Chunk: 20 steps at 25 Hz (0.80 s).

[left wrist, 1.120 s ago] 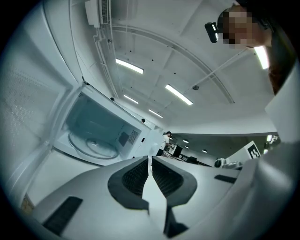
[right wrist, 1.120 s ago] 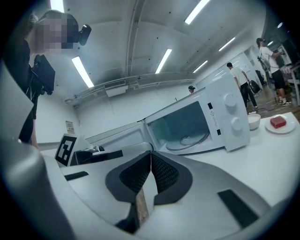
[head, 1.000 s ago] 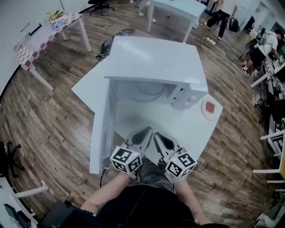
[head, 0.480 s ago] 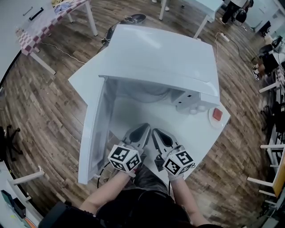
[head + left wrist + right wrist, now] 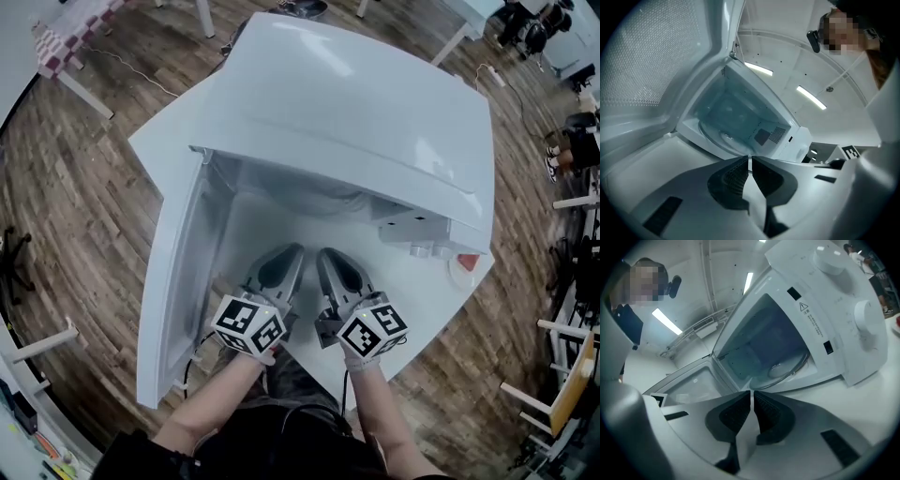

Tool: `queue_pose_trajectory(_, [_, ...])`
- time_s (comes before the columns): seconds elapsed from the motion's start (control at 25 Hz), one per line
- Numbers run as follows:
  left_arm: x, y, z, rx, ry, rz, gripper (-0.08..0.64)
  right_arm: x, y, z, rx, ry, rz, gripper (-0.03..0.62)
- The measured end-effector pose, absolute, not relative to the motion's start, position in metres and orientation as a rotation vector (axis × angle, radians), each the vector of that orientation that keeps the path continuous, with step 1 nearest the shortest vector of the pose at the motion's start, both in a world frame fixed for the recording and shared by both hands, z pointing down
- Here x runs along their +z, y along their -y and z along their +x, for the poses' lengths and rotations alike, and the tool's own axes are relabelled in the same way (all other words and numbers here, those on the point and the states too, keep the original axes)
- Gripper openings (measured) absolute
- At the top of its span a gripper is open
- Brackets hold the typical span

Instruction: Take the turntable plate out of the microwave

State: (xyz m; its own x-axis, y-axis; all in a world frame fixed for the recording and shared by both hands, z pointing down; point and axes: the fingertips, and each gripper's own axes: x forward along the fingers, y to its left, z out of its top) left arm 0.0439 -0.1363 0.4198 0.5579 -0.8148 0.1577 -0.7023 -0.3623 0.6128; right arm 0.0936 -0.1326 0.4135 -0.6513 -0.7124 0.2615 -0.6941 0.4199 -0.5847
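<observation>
ahead of both pairs of jaws, inside the open microwave (image 5: 356, 103), the turntable plate (image 5: 787, 369) lies flat on the cavity floor, not yet touched. we show the left gripper (image 5: 750, 159) and the right gripper (image 5: 752, 393) side by side before the opening, over the table (image 5: 427, 286). each has its pads drawn together to a thin slit, with nothing between them. the plate's near rim lies just beyond the jaw tips in both gripper views. the door (image 5: 173, 281) stands swung wide, outboard of the left jaws.

risks, as we judge them:

(a) with the pads this close, neither gripper can take the rim. if we push in without parting them, the tips would shove the plate back or tip it off its seat.

(b) the plate looks like clear glass, smooth and thin at the rim. a pinch from one side alone may slip, and the plate could drop onto the sill or the table and break.

(c) the cavity mouth is tight for two grippers abreast. the marker cubes may knock the door edge to the left or the control panel (image 5: 843, 301) to the right.

(d) a small dish (image 5: 466, 265) sits on the table well to the right of the right jaws. a plate carried out that way could strike it.
</observation>
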Motion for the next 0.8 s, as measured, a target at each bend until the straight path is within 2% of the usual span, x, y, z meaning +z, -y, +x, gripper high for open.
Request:
queue_pose_trajectory(0.24, [0.439, 0.146, 0.035, -0.246, 1.216, 2.096, 0.034, 0.434, 0.157, 0.092, -1.183, -2.518, -1.316, 0.025])
queue_pose_trajectory(0.36, [0.443, 0.153, 0.033, -0.276, 1.207, 2.074, 0.034, 0.443, 0.168, 0.088, -1.234, -2.464, -1.317, 0.083])
queue_pose_trajectory(0.56, [0.443, 0.164, 0.037, -0.277, 1.198, 2.065, 0.034, 0.452, 0.183, 0.090, -1.357, -2.300, -1.281, 0.124])
queue_pose_trajectory(0.8, [0.440, 0.174, 0.035, -0.133, 1.286, 2.127, 0.035, 0.452, 0.206, 0.096, -1.445, -2.140, -1.261, 0.137])
